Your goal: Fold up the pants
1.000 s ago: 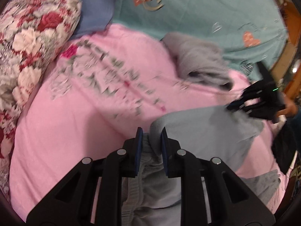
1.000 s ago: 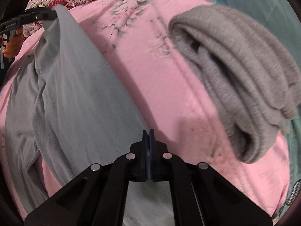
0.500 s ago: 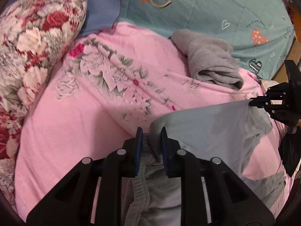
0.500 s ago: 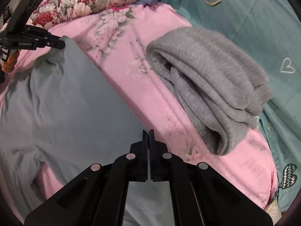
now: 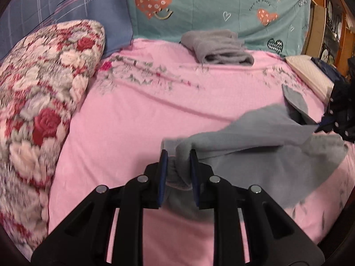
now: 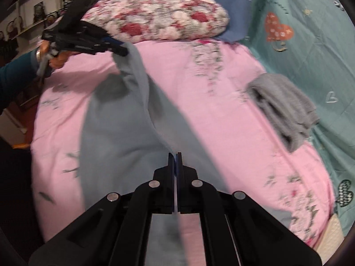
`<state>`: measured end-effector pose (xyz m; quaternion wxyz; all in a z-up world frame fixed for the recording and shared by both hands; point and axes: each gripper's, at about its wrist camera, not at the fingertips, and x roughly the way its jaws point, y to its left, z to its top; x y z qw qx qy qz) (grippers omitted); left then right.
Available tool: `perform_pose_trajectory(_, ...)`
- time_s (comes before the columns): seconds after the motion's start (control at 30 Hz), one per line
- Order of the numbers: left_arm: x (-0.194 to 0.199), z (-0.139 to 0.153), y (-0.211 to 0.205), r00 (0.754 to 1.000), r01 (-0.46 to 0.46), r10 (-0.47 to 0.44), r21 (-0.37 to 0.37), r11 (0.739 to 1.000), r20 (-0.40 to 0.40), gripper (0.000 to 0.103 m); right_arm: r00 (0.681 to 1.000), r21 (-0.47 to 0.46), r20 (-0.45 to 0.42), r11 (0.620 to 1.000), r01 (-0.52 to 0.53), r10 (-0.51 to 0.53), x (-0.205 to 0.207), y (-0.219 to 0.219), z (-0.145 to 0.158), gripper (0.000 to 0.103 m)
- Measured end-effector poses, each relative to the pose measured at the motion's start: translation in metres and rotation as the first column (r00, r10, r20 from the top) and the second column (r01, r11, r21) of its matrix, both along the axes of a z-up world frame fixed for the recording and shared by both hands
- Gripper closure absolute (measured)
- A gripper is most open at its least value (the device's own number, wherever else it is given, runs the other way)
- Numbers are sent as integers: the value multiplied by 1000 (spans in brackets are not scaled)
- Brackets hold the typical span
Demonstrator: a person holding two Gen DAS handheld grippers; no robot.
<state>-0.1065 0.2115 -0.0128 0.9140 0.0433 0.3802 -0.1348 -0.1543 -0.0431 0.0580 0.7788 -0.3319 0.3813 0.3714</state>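
Note:
The grey-blue pants (image 5: 261,153) hang stretched above the pink bedspread (image 5: 137,119), held between both grippers. My left gripper (image 5: 177,155) is shut on a bunched end of the pants. It also shows in the right wrist view (image 6: 121,49), raised at the far left with the cloth drooping from it. My right gripper (image 6: 176,157) is shut on the other edge of the pants (image 6: 124,130). In the left wrist view the right gripper (image 5: 321,123) is at the far right, mostly hidden by a dark object.
A folded grey garment (image 5: 218,46) lies at the far side of the bedspread, also in the right wrist view (image 6: 284,108). A floral pillow (image 5: 44,102) lies at the left. Teal and blue bedding (image 5: 221,6) is behind. A cream pad (image 5: 310,75) sits at the right edge.
Both grippers have lifted and pulled back, raising the pants off the bedspread. The cloth now sags between them, and more of the bed shows in both views.

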Motion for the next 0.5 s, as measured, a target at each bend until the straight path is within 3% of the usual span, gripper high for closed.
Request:
perform_pose_trajectory(0.23,-42,-33,20,998,-6,4,-27,1000,-62,72,985,6,-168,999,-34,35,-43,23,-54,102)
perform_pose_trajectory(0.37,-60,-31,25,998,5,-9,-60,998,-66,66,983,35,-181,999,16,-9,-45,20,-44,102)
perform_pose_trajectory(0.5,-66,-10,30,1000,6,-10,-172,985,-23,48,982,28,-187,999,31,-25,-54,16,-37,102)
